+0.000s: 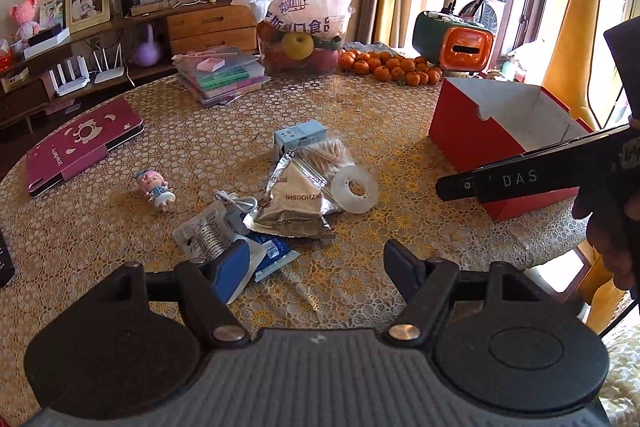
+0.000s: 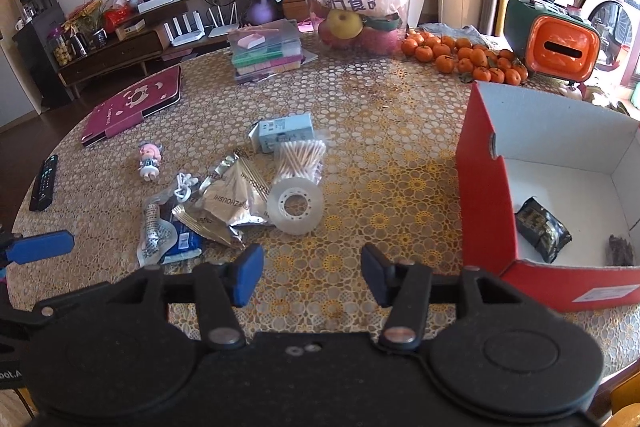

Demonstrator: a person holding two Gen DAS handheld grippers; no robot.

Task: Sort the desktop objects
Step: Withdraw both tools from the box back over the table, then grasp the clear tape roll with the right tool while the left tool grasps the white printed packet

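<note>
Both of my tongs hang above the patterned table (image 2: 380, 131) with nothing in them: my left gripper (image 1: 316, 263) has its jaws spread wide over the near end of the clutter, and my right gripper (image 2: 312, 273) is just as wide, between the pile and the red box (image 2: 480, 203). The pile sits mid-table: a tape roll (image 2: 295, 205) touching a bag of cotton swabs (image 2: 302, 157), silver foil packets (image 2: 232, 205), a blue packet (image 2: 186, 241), and a small pale-blue carton (image 2: 285, 129) behind. A little doll (image 2: 149, 163) stands apart to the left. Inside the box lie a dark packet (image 2: 542, 229) and a small brown item (image 2: 620, 251).
</note>
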